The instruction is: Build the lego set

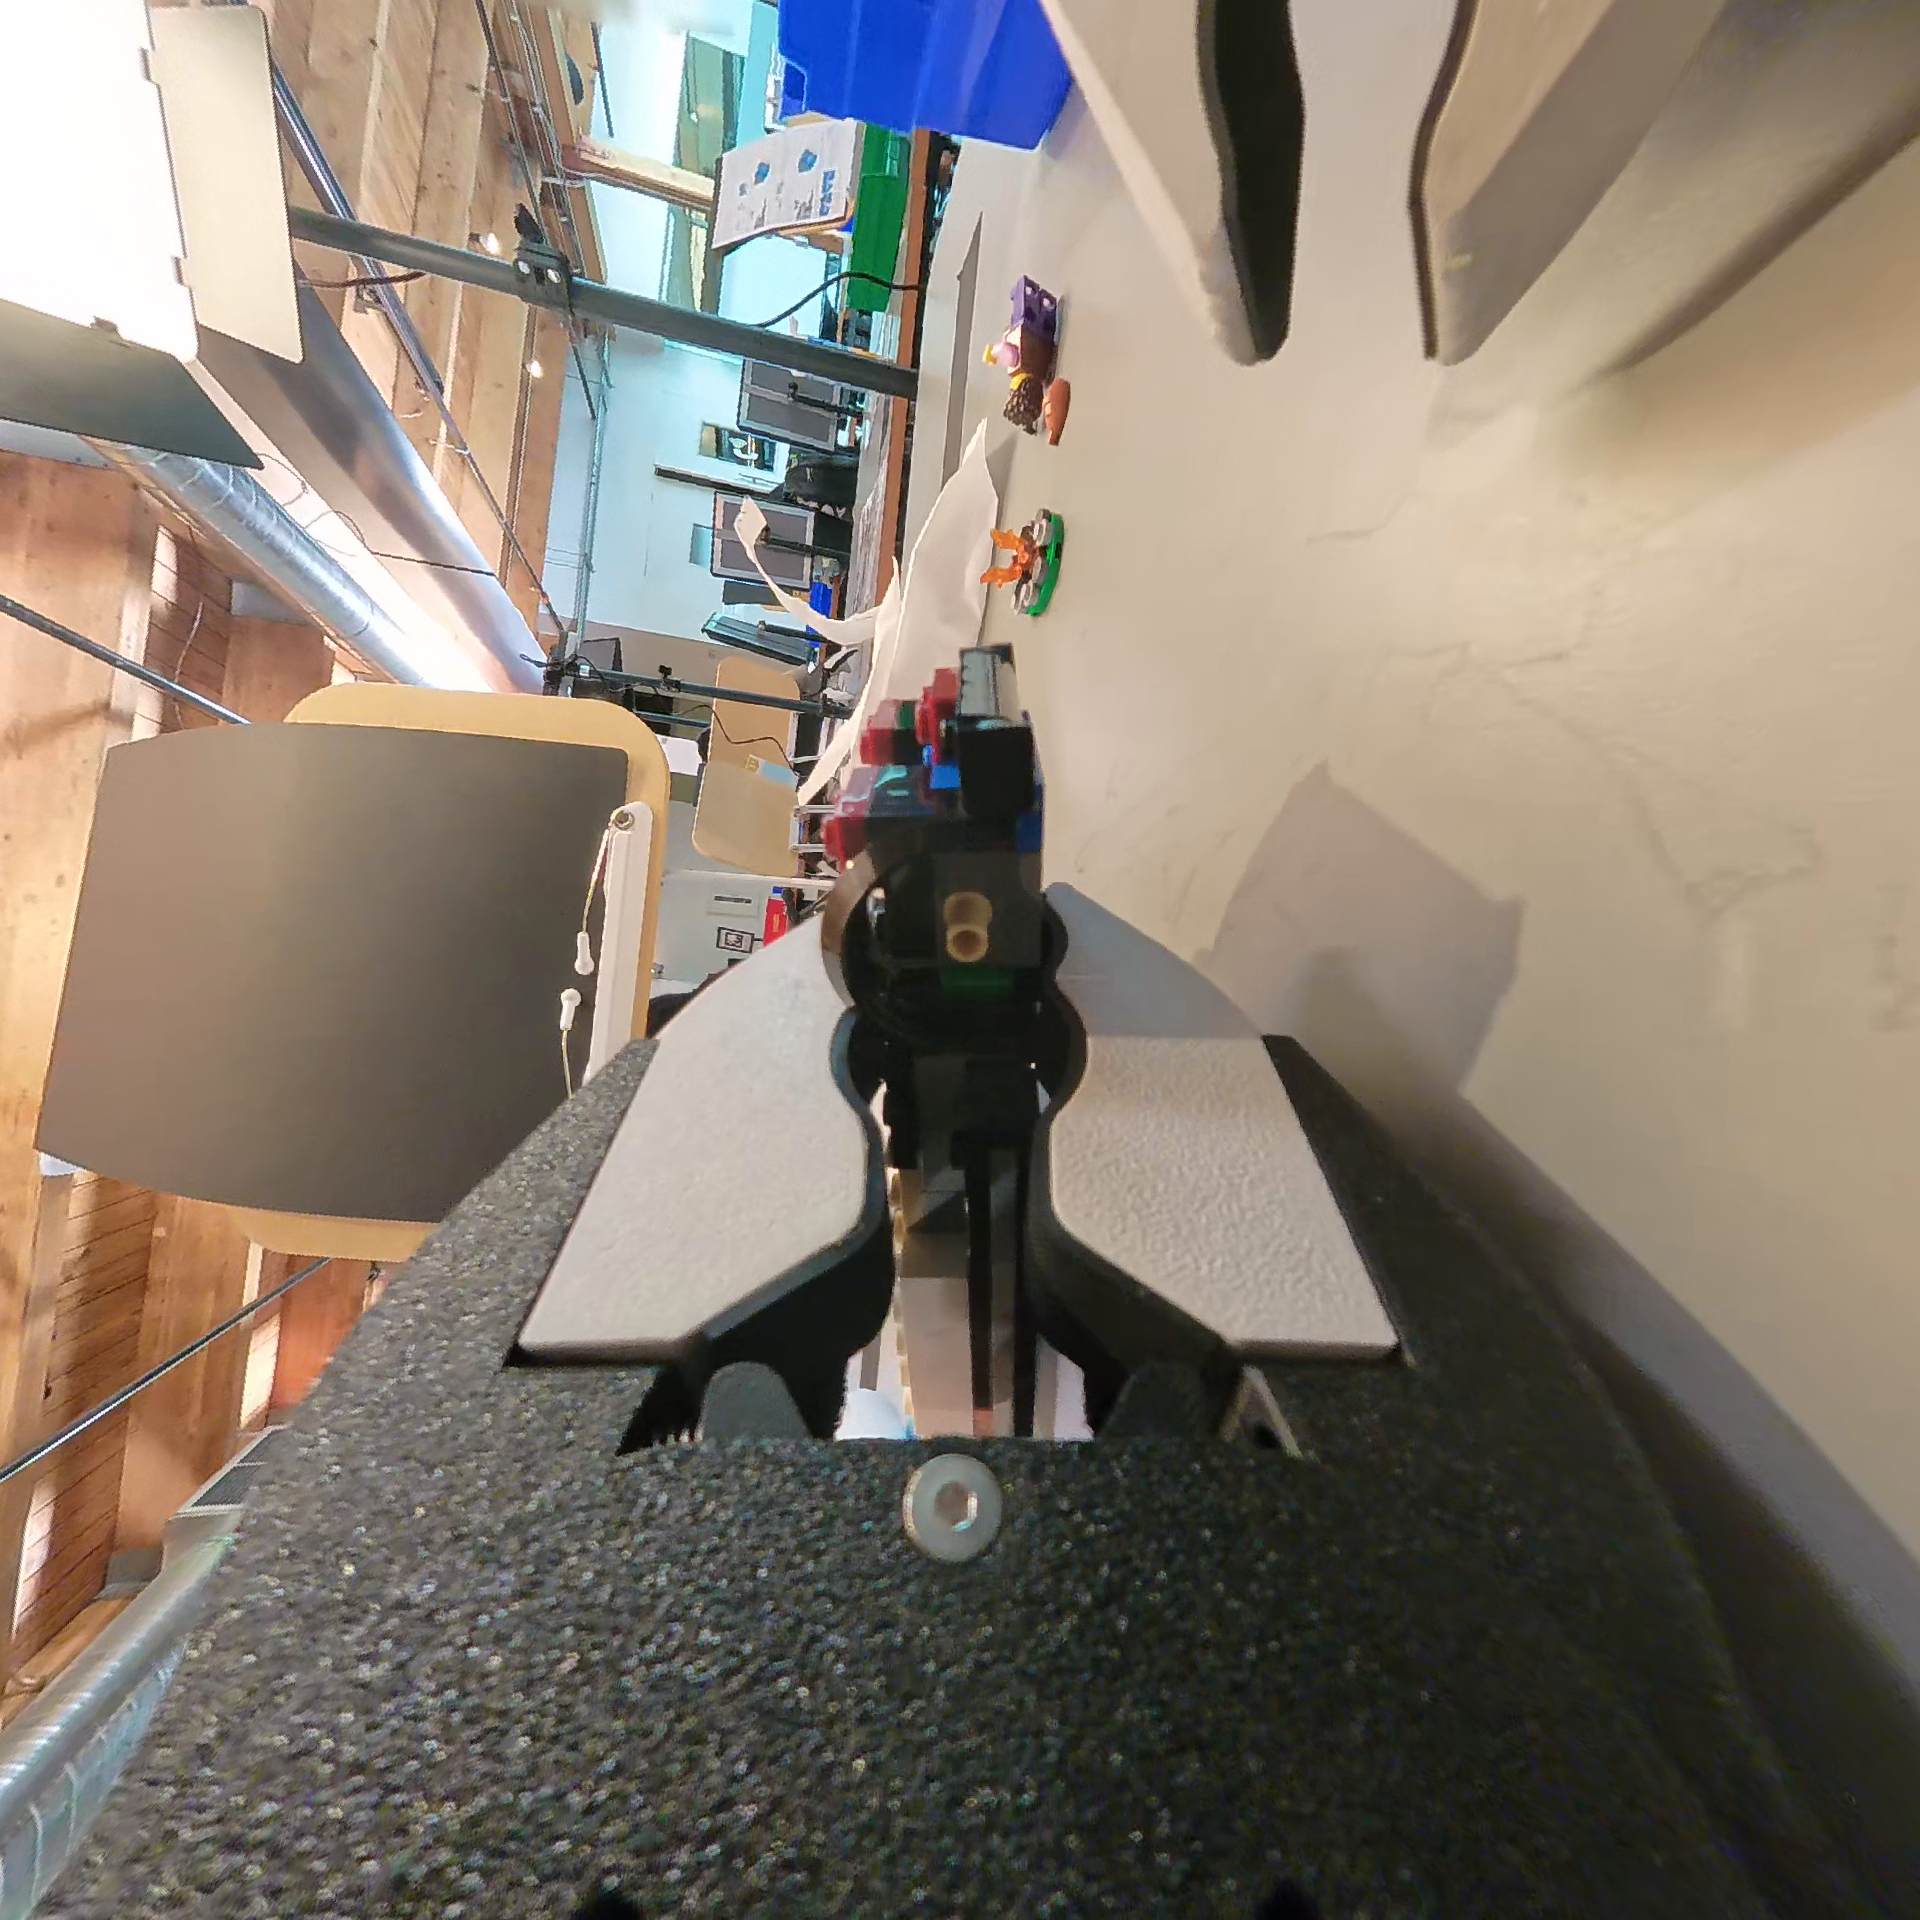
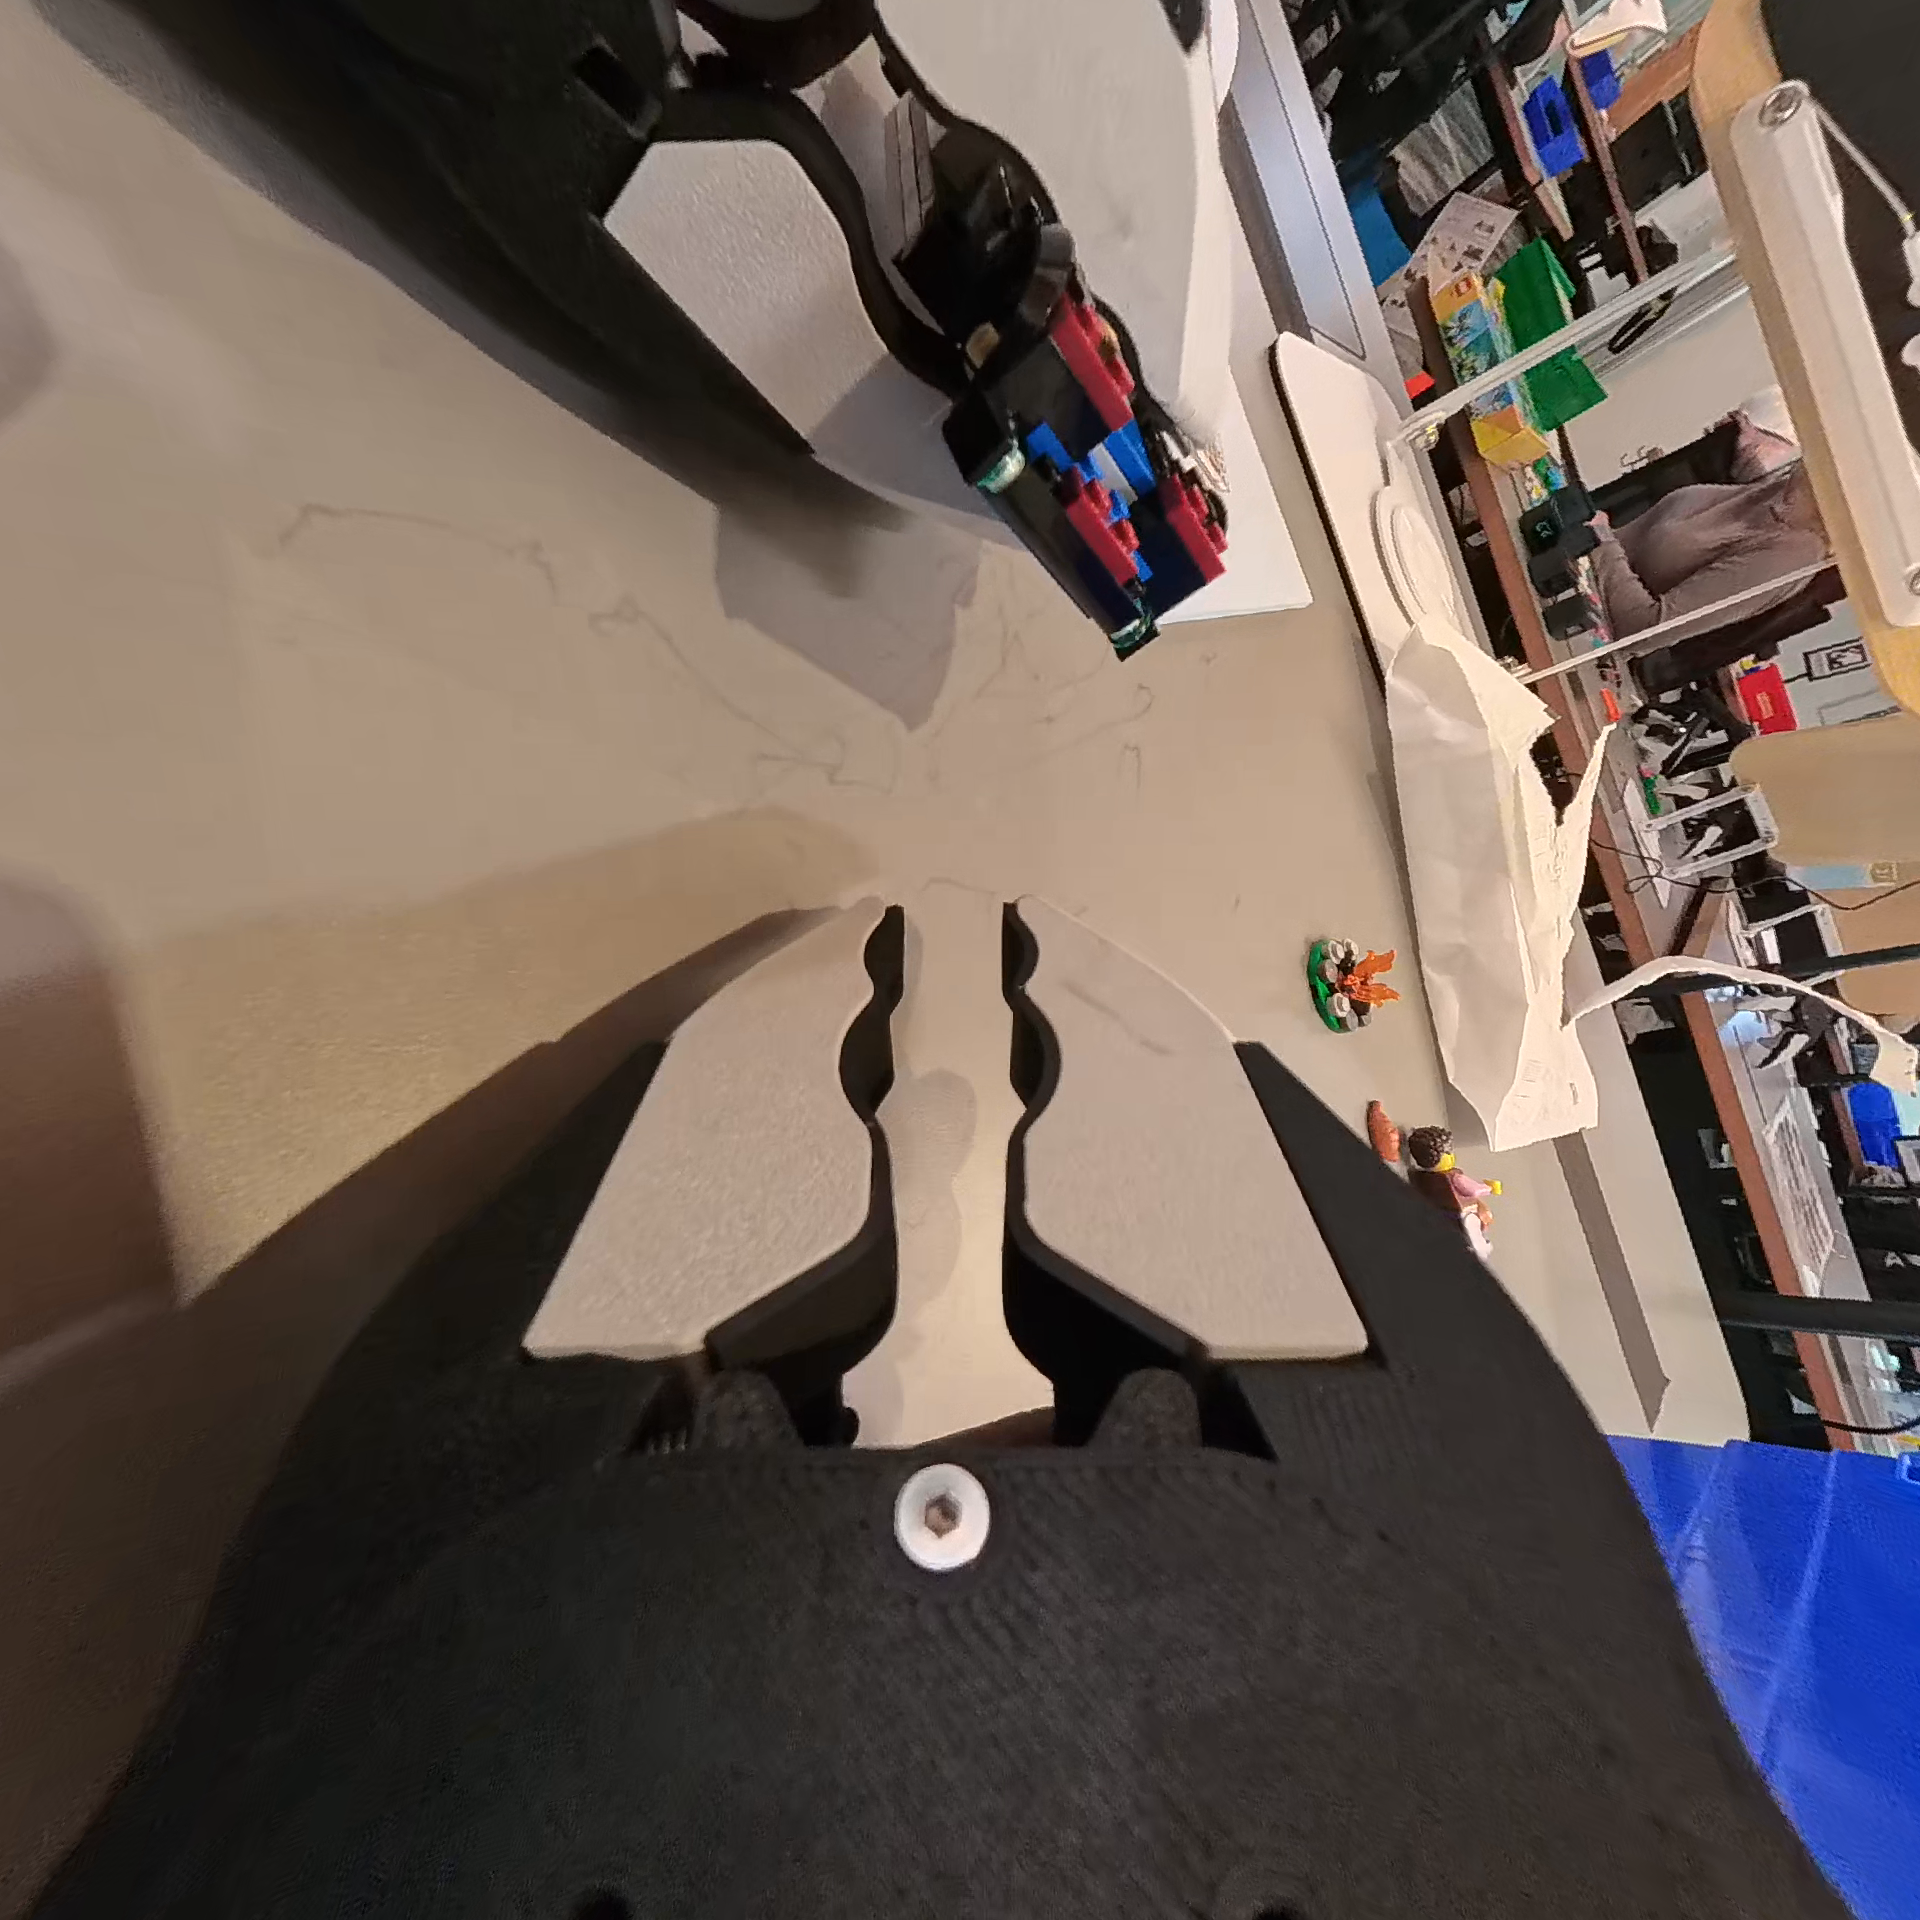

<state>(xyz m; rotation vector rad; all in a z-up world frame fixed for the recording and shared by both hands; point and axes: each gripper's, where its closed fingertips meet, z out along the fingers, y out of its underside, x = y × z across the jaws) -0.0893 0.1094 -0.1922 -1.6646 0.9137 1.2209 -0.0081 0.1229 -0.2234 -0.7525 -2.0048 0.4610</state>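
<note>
My left gripper (image 1: 956, 935) is shut on a brick model (image 1: 982, 790) of black, red and blue bricks, with a tan pin at its near end. The model sticks out forward past the fingertips. The right wrist view shows the same gripper (image 2: 966, 270) at the top, clamping the model (image 2: 1081, 457) above the beige table (image 2: 416, 623). My right gripper (image 2: 954, 914) is open with nothing between its pads, hovering over bare table. Its fingers (image 1: 1257, 177) show at the top right of the left wrist view.
A small campfire piece on a green base (image 2: 1345, 987) (image 1: 1029, 566), a minifigure (image 2: 1449, 1169) (image 1: 1029, 364) and a small brown piece (image 2: 1380, 1127) lie on the table. Crumpled white paper (image 2: 1486, 914) lies at the table's edge. A blue bin (image 2: 1787, 1662) is near right.
</note>
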